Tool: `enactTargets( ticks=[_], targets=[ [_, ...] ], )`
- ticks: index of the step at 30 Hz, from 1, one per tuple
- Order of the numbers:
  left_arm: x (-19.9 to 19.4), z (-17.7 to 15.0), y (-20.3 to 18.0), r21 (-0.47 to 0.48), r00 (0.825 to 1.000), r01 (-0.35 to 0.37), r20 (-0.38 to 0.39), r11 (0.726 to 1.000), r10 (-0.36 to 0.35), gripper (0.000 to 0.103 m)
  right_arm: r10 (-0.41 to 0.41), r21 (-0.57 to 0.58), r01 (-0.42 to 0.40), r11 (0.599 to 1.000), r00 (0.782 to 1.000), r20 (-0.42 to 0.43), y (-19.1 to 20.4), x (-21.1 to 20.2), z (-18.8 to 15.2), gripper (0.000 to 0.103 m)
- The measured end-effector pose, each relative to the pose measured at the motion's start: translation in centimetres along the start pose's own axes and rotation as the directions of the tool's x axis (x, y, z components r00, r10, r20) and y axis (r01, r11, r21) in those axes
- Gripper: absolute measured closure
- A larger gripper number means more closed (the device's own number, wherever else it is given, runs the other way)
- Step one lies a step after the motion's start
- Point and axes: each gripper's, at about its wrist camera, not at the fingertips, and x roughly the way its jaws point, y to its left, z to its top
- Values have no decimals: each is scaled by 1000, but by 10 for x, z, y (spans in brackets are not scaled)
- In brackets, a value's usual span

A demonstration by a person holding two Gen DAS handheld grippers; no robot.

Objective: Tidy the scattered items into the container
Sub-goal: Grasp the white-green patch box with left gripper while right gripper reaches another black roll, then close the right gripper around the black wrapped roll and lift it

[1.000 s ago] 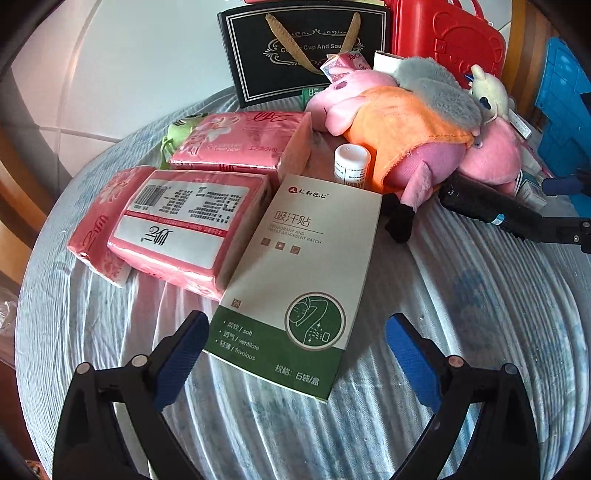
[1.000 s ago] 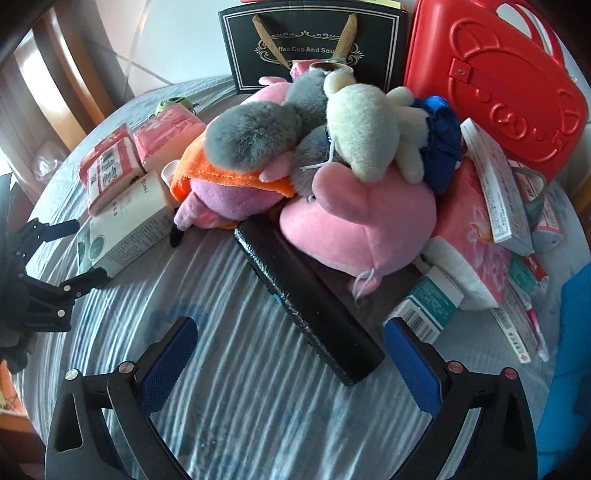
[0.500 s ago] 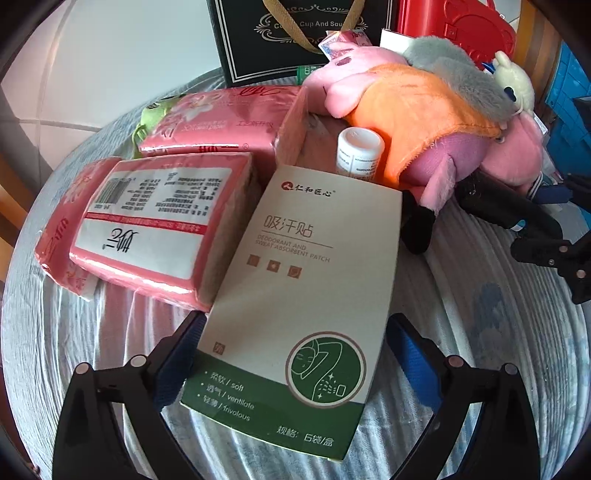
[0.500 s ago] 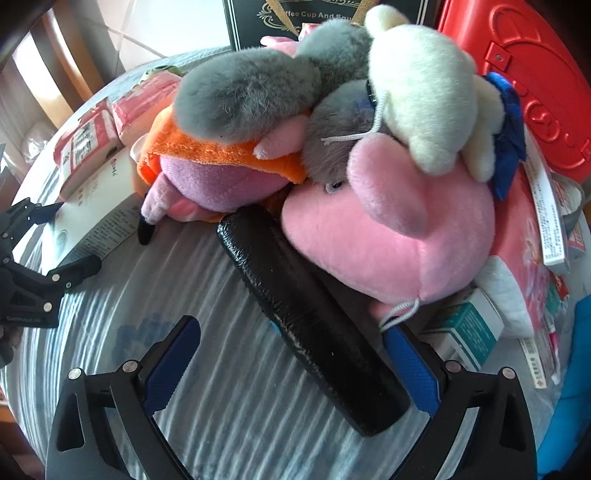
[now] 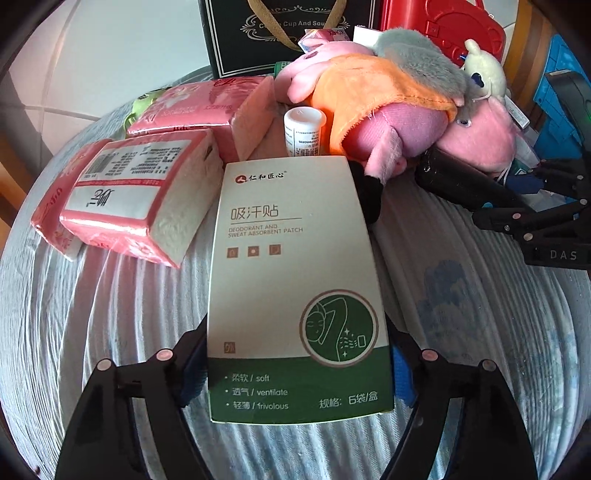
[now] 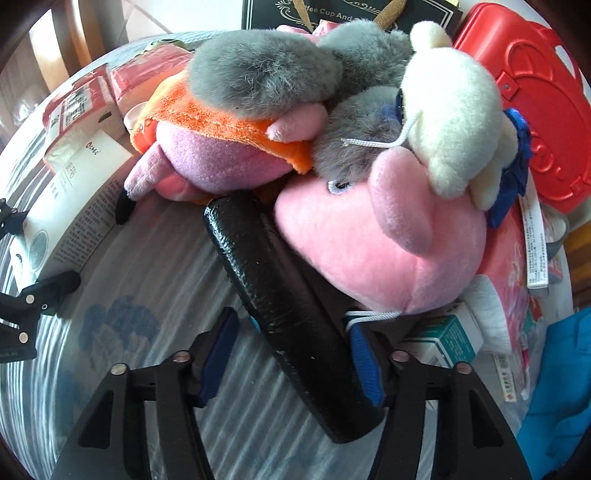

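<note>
A white and green deodorant patch box (image 5: 291, 258) lies on the pale striped cloth (image 5: 110, 332). My left gripper (image 5: 298, 373) straddles its near end, jaws closing, and both blue pads touch its long edges. A long black case (image 6: 280, 280) lies slantwise against a pink plush toy (image 6: 388, 251). My right gripper (image 6: 291, 358) is around its near half, jaws closing. The right pad (image 6: 364, 362) touches the case, while the left pad (image 6: 218, 354) stands a little apart from it. A black gift bag (image 5: 280, 33) and a red case (image 6: 535, 110) stand at the back.
Pink tissue packs (image 5: 136, 199) lie left of the box, with a small white bottle (image 5: 303, 133) behind it. A plush in an orange dress (image 5: 384, 96) and grey and cream plush toys are piled in the middle. A teal carton (image 6: 450, 336) and leaflets crowd the right side.
Both grippers came down closer to the cloth. The left jaws narrowed onto the box's edges. The right jaws narrowed around the black case.
</note>
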Motion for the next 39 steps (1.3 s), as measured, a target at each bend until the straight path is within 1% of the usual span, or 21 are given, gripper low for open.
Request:
enactTargets(
  ticks=[3,7,10,16,22,24,28,30,33,36,39],
  targets=[
    [-8,-12,-5,-4,1000,4,-3,1000,-4,25,25,9,-25,1000,1000,-2,-4,-6,-6,55],
    [-12,-19,-7,-9,1000,6,-3,1000,-6,25,91,46,-91,995,996,-10,-12,-12,-16,54],
    [-14,-20,-6,-18,1000,8,-2,1000,-8,25,126,64,-126,990,992,-6,-16,-13,-17,53],
    [-13,-21,-6,-24,1000,11,-2,1000,-11,25,157,123,-163,979,986,56,-24,-19,-18,49],
    [-10,-16,-7,-27,1000,11,3,1000,-11,25,195,136,-209,968,975,108,-31,-30,-22,48],
    [-9,-18,-2,-27,1000,11,8,1000,-10,25,214,140,-229,963,970,116,-35,-32,-22,48],
    [-10,-18,1,-30,1000,13,13,999,-12,25,225,136,-241,961,967,122,-34,-33,-22,48],
    [-8,-17,0,-31,1000,14,14,999,-13,25,223,131,-240,962,966,131,-25,-41,-12,48],
    [-6,-15,-1,-32,1000,15,16,999,-15,25,219,134,-235,963,968,126,-22,-38,-25,48],
    [-6,-14,-1,-40,1000,22,20,999,-21,25,204,124,-213,969,975,84,-15,-38,-27,48],
    [-2,-9,2,-43,999,25,26,999,-24,25,189,106,-196,975,979,75,-17,-46,-37,48]
  ],
)
